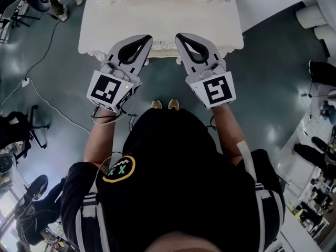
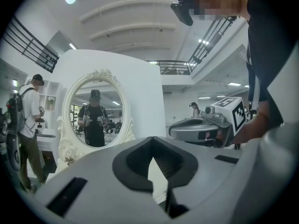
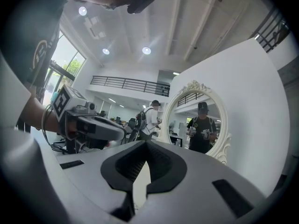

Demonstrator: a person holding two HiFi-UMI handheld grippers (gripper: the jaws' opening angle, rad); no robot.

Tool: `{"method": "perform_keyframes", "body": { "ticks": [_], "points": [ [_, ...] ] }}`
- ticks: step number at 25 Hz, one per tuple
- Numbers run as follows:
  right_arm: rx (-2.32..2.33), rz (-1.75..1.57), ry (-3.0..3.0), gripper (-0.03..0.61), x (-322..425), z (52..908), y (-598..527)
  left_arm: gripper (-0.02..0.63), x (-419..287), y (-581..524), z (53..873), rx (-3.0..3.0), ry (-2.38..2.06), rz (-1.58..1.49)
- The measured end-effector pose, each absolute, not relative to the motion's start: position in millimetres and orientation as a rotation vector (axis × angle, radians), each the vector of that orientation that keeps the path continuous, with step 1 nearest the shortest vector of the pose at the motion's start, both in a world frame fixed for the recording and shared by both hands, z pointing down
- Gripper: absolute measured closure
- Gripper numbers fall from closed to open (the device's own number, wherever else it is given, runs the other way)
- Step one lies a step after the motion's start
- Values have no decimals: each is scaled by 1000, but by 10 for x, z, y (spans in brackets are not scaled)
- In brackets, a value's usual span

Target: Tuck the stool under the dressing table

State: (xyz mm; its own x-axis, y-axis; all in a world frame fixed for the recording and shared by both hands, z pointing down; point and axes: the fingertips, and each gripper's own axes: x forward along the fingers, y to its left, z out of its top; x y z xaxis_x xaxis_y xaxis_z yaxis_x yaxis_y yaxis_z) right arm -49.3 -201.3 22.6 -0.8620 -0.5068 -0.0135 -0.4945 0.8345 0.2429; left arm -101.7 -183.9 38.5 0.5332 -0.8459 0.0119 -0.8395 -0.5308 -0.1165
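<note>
- While both tools hover level at the near edge of the bench (image 1: 157, 14), the stool shows in no view; probably hidden under the bench top.
- Left tool (image 1: 147, 38) and right tool (image 1: 179, 36): both clenched, nothing between the jaws.
- Step: looks like the end of the push. Next move calls for backing off and checking the stool is fully in.
- Head view only: bench top, person's shoes (image 1: 165, 104).
- Gripper views only: oval mirror (image 2: 96, 108).

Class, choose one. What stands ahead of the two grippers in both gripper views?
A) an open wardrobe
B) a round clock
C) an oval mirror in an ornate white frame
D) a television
C: the oval mirror, with its scrolled white frame, reflects a person in black.
</note>
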Motion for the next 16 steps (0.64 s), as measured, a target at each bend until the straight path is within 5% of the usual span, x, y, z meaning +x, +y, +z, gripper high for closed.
{"method": "perform_keyframes", "body": {
  "ticks": [16],
  "points": [
    [810,-375,-2949,558,-477,255,-2031,594,-995,-1837,361,-2620,1485,-122]
  ]
}}
